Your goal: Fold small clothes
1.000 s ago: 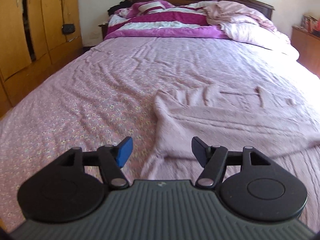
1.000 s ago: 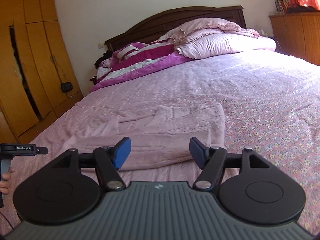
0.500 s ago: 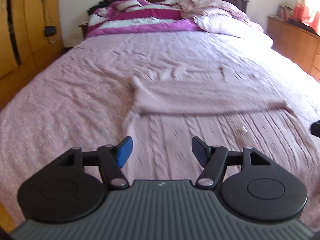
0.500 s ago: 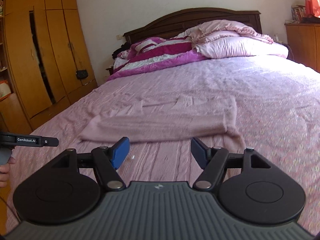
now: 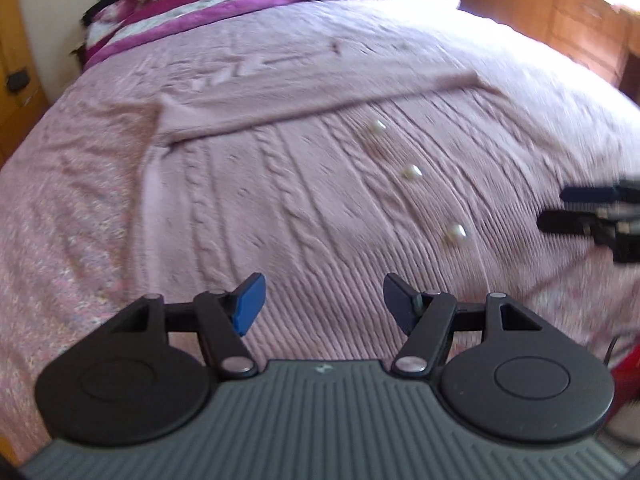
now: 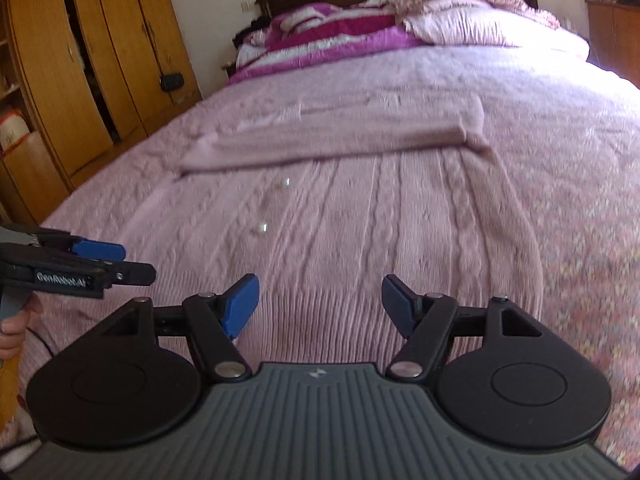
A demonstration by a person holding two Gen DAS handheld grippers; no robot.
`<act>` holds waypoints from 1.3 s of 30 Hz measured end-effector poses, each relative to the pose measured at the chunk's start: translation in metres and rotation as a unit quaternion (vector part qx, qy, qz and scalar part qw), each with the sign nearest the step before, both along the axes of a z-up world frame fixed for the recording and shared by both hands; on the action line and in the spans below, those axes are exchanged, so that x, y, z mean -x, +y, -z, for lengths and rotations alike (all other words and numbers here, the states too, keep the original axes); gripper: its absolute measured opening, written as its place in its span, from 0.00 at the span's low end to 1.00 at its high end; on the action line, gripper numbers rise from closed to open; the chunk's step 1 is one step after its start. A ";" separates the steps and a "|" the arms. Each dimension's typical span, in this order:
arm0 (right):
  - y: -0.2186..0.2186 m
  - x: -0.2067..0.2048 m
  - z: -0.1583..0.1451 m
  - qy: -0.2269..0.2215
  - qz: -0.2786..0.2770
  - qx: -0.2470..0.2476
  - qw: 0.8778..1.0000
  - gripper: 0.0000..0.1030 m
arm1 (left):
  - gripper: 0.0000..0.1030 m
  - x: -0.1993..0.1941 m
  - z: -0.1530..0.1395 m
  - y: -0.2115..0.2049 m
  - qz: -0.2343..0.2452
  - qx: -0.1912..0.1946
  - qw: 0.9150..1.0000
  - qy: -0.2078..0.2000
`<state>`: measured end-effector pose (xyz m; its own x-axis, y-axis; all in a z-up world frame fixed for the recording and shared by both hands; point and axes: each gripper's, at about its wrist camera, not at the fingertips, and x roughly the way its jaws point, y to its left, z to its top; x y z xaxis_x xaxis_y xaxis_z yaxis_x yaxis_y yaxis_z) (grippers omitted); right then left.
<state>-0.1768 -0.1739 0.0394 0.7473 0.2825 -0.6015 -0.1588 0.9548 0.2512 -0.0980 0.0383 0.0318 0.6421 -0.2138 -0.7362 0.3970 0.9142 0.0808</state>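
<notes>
**Pink cardigan flat on the bed, both claws empty**

Pink cable-knit cardigan [image 5: 320, 184] lies spread on the floral bedsheet [image 5: 60, 208], its far part folded over in a band, with 3 pearly buttons [image 5: 412, 171] showing down its front. The left gripper [image 5: 322, 304] hangs above the ribbed hem, jaws wide apart with nothing between them. The right gripper [image 6: 318, 306] does likewise, just beside it. A wooden wardrobe [image 6: 80, 72] stands left of the bed.
</notes>
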 end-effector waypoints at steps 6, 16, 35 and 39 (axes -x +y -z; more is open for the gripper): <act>0.001 0.001 -0.001 0.001 0.006 0.013 1.000 0.73 | 0.73 0.016 0.024 -0.019 0.055 -0.053 0.997 0.012; 0.007 0.003 0.002 0.002 -0.004 0.035 0.999 0.83 | 0.76 0.021 0.041 -0.033 0.045 -0.145 0.987 -0.044; 0.033 -0.001 0.014 -0.003 -0.057 0.102 0.993 0.95 | 0.10 0.000 0.003 -0.027 0.026 -0.053 0.991 -0.116; 0.051 -0.006 0.020 -0.006 -0.094 0.135 0.986 0.96 | 0.10 -0.007 -0.011 -0.021 0.009 -0.018 0.993 -0.120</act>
